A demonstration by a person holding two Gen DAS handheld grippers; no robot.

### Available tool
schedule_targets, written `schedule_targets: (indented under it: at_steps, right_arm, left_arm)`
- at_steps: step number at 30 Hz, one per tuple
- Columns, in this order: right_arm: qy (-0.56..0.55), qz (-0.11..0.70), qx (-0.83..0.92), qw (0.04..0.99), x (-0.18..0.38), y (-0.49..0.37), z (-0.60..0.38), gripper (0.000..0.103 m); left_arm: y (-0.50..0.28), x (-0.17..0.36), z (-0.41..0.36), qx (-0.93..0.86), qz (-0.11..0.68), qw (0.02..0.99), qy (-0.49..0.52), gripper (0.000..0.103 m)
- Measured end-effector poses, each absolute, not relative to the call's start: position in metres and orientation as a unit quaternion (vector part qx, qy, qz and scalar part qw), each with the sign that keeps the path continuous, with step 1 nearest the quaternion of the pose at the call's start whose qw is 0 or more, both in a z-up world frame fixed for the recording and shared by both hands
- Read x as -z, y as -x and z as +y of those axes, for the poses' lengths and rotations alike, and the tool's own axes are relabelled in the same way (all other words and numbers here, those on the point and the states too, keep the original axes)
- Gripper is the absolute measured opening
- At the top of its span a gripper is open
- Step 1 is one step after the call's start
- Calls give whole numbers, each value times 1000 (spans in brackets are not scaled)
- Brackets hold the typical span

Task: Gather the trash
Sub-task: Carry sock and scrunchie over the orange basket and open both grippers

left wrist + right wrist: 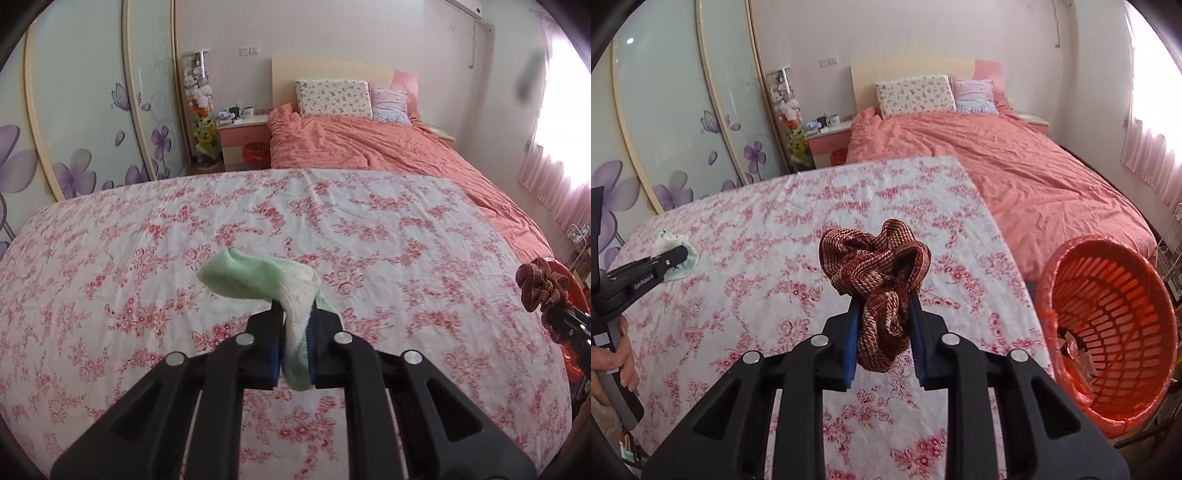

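Note:
My left gripper is shut on a pale green and white sock and holds it above the floral sheet. The sock also shows in the right wrist view at the far left, in the left gripper. My right gripper is shut on a crumpled dark red and cream woven cloth, above the sheet. That cloth shows at the right edge of the left wrist view. An orange slatted bin with an orange liner stands tilted at the right, with some trash at its bottom.
A bed with a salmon duvet and two pillows lies behind. A pink nightstand with cups stands left of it, with a small orange bin beside it. Wardrobe doors with purple flowers line the left. A wire rack stands at right.

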State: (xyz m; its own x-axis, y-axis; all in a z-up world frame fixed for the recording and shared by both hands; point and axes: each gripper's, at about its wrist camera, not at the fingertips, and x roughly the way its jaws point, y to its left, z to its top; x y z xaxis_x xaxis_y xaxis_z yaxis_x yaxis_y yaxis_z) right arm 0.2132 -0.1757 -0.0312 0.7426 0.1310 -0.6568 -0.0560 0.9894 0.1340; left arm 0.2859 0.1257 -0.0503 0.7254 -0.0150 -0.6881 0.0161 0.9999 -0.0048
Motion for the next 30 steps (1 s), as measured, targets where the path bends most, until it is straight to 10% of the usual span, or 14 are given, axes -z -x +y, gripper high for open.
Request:
schedule_targets:
  at_steps: [30]
  right_arm:
    - [-103, 253, 22, 962, -26, -137, -266, 24]
  left_arm:
    - [-211, -47, -48, 213, 280, 936, -35, 12]
